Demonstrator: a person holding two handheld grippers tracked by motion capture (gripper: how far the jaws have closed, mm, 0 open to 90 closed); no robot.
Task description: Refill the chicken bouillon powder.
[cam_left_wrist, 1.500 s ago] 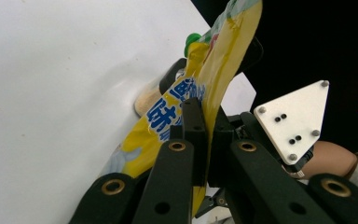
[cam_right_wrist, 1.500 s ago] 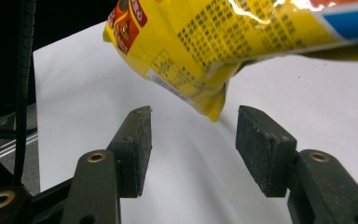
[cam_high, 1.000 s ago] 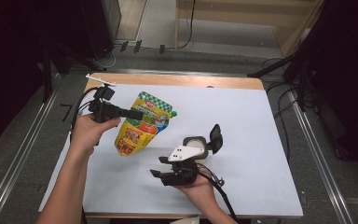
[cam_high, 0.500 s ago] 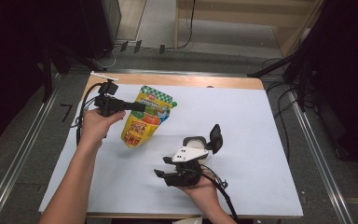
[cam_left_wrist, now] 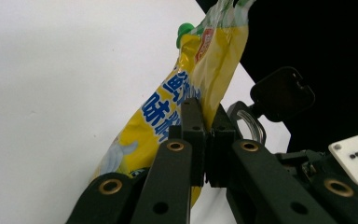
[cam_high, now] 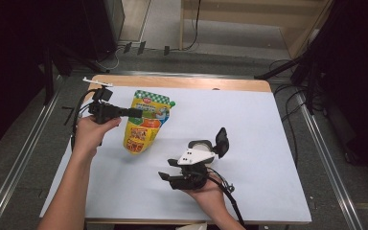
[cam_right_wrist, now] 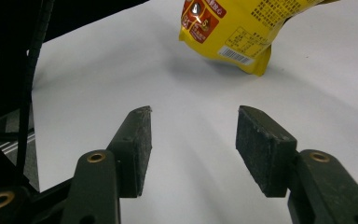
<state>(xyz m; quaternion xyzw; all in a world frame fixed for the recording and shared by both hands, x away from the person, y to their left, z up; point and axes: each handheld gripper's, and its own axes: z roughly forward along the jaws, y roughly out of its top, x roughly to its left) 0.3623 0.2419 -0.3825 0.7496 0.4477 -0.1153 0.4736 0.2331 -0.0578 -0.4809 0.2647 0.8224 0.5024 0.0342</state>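
**Left hand-held gripper clamps the yellow pouch; right one waits open**

The left hand-held gripper (cam_high: 141, 113) has its jaws pressed together on the yellow pouch (cam_high: 143, 125), pinching the pouch's upper part just below the green-checked top edge. In the left gripper view the two black pads (cam_left_wrist: 193, 135) meet on the foil, with the pouch's green cap (cam_left_wrist: 184, 31) beyond and above them. The pouch hangs down from this hand-held gripper, tilted, its bottom corner at the white counter (cam_high: 268, 143); whether it touches there I cannot tell.

The right hand-held gripper (cam_high: 165, 178) lies well apart from the pouch, nearer the person, cradled in the right hand (cam_high: 206, 194) low over the counter. Its jaws stand open with nothing between them; in the right gripper view the pouch's lower end (cam_right_wrist: 233, 32) sits ahead of them, beyond the gap.
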